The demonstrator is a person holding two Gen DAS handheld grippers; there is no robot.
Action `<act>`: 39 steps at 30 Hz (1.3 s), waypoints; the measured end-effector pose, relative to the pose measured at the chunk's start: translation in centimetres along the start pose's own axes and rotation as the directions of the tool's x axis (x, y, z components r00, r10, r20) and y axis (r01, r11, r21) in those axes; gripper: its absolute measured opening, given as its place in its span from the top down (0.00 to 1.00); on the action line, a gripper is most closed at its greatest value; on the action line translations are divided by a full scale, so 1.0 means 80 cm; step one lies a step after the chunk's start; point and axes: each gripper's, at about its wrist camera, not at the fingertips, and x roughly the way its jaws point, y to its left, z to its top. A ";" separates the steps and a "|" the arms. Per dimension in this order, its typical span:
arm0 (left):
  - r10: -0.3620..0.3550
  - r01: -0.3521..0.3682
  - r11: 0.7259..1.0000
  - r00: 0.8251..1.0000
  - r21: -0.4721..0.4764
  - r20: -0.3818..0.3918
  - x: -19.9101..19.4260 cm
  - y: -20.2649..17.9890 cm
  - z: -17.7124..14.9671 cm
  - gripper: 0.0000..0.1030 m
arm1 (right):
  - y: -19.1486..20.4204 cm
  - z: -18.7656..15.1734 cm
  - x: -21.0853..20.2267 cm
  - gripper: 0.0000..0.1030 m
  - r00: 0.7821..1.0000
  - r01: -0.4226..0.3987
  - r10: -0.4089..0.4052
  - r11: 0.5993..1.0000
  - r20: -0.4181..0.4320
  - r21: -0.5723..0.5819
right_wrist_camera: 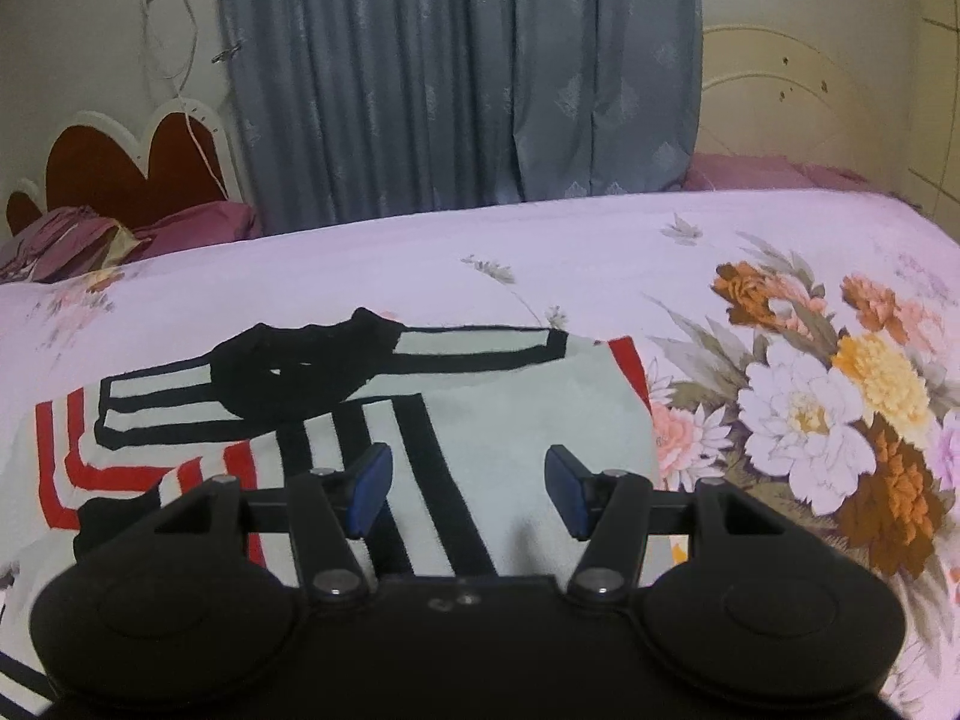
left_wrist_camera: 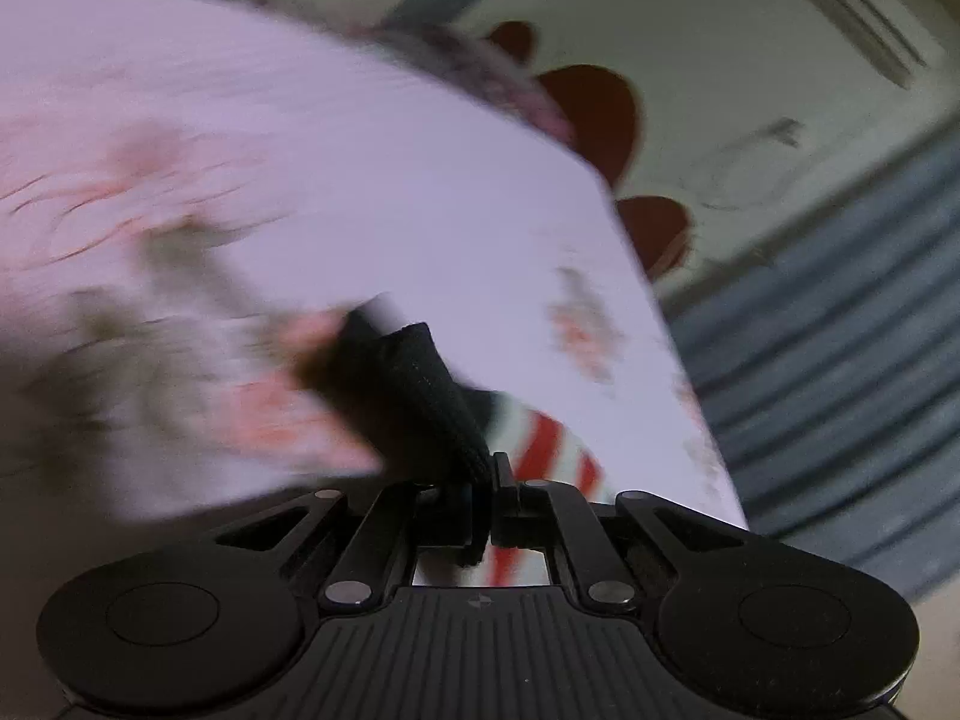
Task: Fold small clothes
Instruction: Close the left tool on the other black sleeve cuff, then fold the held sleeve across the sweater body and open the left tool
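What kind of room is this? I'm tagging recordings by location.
Most likely a home bedroom: a bed with a floral sheet, a heart-shaped headboard and a blue-grey curtain behind it.

The left wrist view sits tilted and very near the bedsheet [left_wrist_camera: 372, 138], badly blurred, perhaps facing the headboard [left_wrist_camera: 594, 114]. The right wrist view looks level across the bed toward the far curtain [right_wrist_camera: 456, 72]. Both views share the sheet, headboard and curtain.
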 end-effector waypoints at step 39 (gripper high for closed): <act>-0.169 0.564 0.436 0.816 0.701 -0.552 -0.011 -0.437 -0.428 0.39 | -0.128 0.000 0.059 0.32 0.955 -0.260 0.291 0.915 -0.057 0.309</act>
